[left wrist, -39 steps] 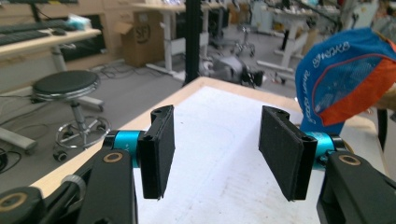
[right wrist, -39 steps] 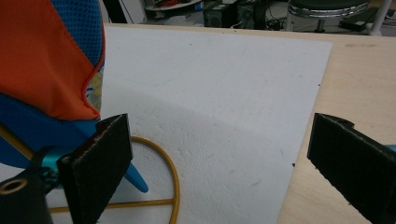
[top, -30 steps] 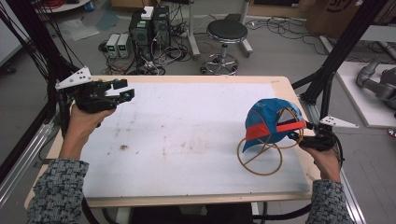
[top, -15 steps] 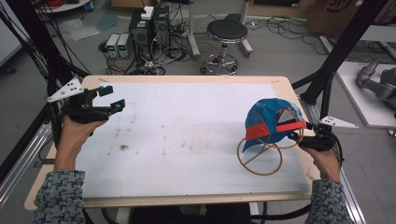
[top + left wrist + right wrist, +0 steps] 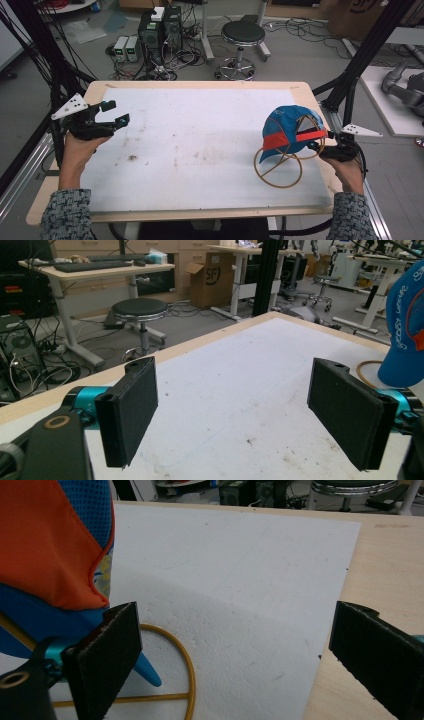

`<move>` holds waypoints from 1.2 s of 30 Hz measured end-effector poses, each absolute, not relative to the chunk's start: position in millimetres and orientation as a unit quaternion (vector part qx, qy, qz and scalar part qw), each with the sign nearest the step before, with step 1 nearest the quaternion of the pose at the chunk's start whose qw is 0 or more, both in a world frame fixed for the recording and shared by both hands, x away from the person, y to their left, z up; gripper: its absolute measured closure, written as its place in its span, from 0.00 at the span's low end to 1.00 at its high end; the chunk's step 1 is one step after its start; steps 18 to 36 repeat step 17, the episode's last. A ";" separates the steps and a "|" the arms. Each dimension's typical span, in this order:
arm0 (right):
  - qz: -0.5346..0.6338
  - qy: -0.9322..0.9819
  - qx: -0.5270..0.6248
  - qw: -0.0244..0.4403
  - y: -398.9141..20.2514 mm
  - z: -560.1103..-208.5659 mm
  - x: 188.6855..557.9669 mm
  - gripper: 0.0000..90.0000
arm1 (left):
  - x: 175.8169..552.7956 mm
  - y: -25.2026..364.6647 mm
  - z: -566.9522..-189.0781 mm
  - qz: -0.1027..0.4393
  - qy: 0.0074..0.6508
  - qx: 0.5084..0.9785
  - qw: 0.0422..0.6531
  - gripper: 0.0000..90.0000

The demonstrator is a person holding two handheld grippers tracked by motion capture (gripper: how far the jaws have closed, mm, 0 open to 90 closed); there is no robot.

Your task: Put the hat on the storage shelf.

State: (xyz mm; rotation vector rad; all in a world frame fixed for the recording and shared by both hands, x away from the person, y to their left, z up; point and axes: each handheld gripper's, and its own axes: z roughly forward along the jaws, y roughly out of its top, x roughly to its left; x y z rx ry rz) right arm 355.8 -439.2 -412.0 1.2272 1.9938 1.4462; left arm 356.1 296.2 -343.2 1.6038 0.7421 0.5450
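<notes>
Jaws on both grippers stand wide apart, nothing between them. Right gripper (image 5: 320, 146) sits at the right edge of the table, just beside the blue fabric cap with orange panel and brim (image 5: 289, 131); in the right gripper view one black pad (image 5: 107, 655) is close against the cap's blue underside (image 5: 47, 617), while the other pad is out over the bare wood margin. Cap is propped up on a yellow wire stand with a round base ring (image 5: 278, 167), which rests on the white foam board (image 5: 200, 150) covering the light wooden table (image 5: 310, 95). Cap leans over the ring rather than lying flat on the board.

Left gripper (image 5: 114, 113) is held over the board's far left edge, well apart from the cap; in its own view the cap (image 5: 407, 325) appears at the right margin, beyond the jaw.

Judgement on the step: the right gripper looks set to take the cap at its brim or back edge. To do this well, bring the near pad under the fabric and the far pad in over it, so the pinch catches cloth only and not the yellow wire. Close on a single layer near the stiff brim, where the grip should slip less. Lift straight up off the stand; a sideways pull would likely drag the ring across the board. Left gripper could steady the ring if it shifts.
</notes>
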 end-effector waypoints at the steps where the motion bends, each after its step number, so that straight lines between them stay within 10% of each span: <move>1: 0.515 0.711 0.438 0.193 -439.1 -411.9 355.6 0.07 | 355.6 297.0 -344.5 0.236 0.321 0.691 0.604 0.23; 36: 0.514 0.713 0.436 0.194 -438.7 -412.1 356.1 0.07 | 355.1 299.2 -349.4 0.236 0.324 0.693 0.599 0.23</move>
